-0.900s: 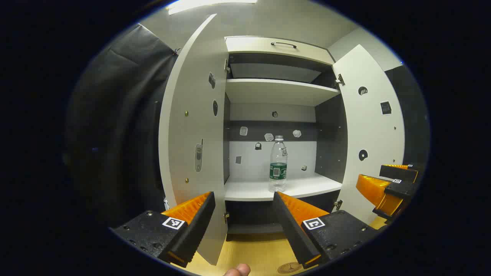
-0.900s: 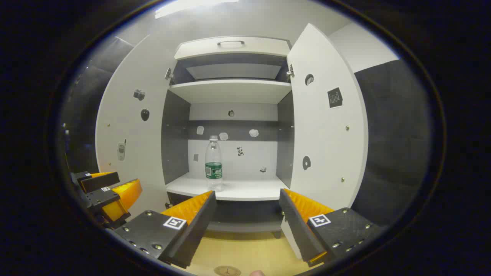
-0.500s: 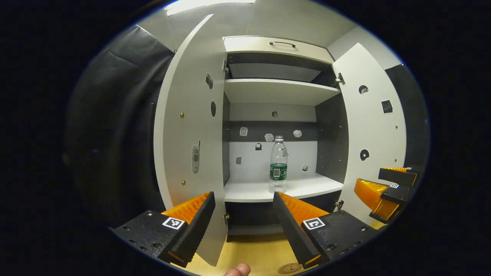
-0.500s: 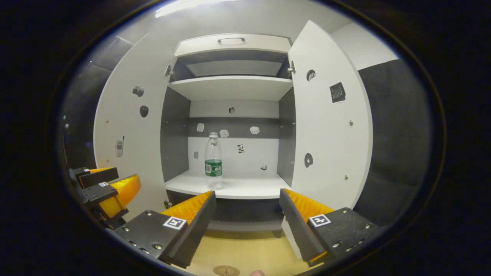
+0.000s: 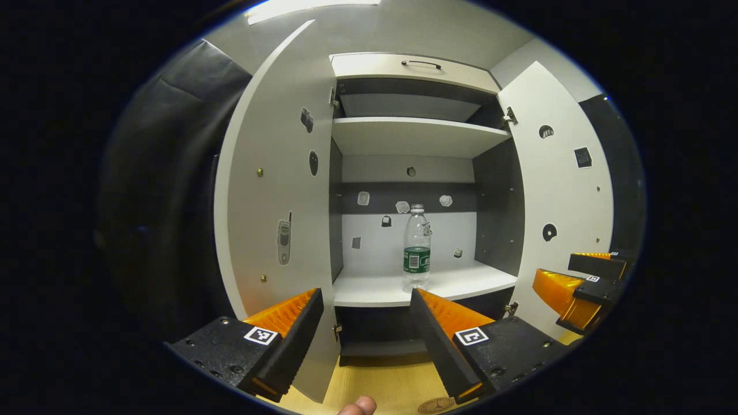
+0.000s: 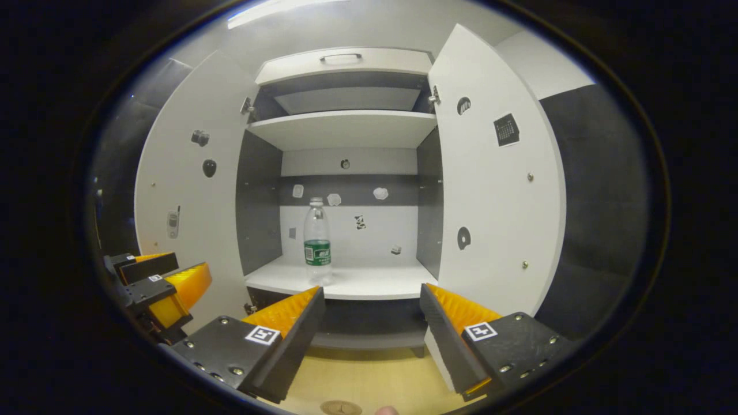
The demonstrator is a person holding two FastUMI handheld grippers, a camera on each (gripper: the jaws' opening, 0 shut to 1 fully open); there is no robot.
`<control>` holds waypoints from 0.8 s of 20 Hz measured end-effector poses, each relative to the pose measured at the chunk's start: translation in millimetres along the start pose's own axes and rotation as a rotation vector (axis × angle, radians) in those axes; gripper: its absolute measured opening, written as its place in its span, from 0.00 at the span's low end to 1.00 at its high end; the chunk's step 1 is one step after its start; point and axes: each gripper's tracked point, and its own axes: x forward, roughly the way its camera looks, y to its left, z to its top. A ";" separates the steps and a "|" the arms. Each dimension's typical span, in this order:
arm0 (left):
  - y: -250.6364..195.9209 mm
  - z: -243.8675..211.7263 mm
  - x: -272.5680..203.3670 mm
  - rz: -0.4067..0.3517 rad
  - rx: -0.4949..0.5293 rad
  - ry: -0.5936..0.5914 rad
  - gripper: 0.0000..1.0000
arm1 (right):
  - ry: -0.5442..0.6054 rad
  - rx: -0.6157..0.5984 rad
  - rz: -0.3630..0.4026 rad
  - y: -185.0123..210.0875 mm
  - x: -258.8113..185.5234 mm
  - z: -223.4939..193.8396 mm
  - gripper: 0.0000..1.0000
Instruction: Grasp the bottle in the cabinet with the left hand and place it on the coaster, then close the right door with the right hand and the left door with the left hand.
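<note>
Booth backdrop: black cloth wall (image 5: 167, 190) on the left, grey ceiling with a lit strip light (image 5: 311, 7) overhead, pale wall (image 6: 542, 63) upper right. Yellow wood worktop (image 5: 380, 386) at the bottom. Dark panel (image 6: 599, 202) runs down the right side.

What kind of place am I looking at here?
Probably a mock-up home corner in a test booth: a white open-doored cabinet holding one clear plastic bottle, pale wooden tabletop, black cloth wall.

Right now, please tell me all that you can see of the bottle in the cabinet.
The bottle is clear plastic with a pale cap and a green label band round its lower half. It looks empty or nearly so. It stands upright on the cabinet's white lower shelf, near the front edge. Nothing else touches it.
</note>
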 end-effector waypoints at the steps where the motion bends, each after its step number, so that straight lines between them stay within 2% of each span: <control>1: -2.9 0.9 4.0 -0.006 0.002 -0.003 0.96 | 0.003 0.003 0.001 -0.1 1.3 -0.9 0.97; 2: -6.4 0.7 8.1 -0.015 0.004 -0.005 0.96 | 0.007 0.006 0.002 -0.9 2.4 -2.2 1.00; 7: -23.6 3.6 45.3 -0.044 0.009 -0.015 0.96 | 0.030 -0.004 -0.004 -5.4 8.1 -8.9 1.00; 8: -28.7 3.3 55.4 -0.054 0.005 -0.013 0.96 | 0.032 -0.006 -0.006 -7.0 9.7 -9.5 0.97; 9: -32.3 2.7 66.1 -0.057 0.004 -0.009 0.96 | 0.034 -0.010 -0.008 -8.5 11.1 -9.7 1.00; 16: -69.6 0.2 142.9 -0.106 -0.020 0.010 0.96 | 0.060 -0.038 -0.047 -32.3 9.1 -12.9 1.00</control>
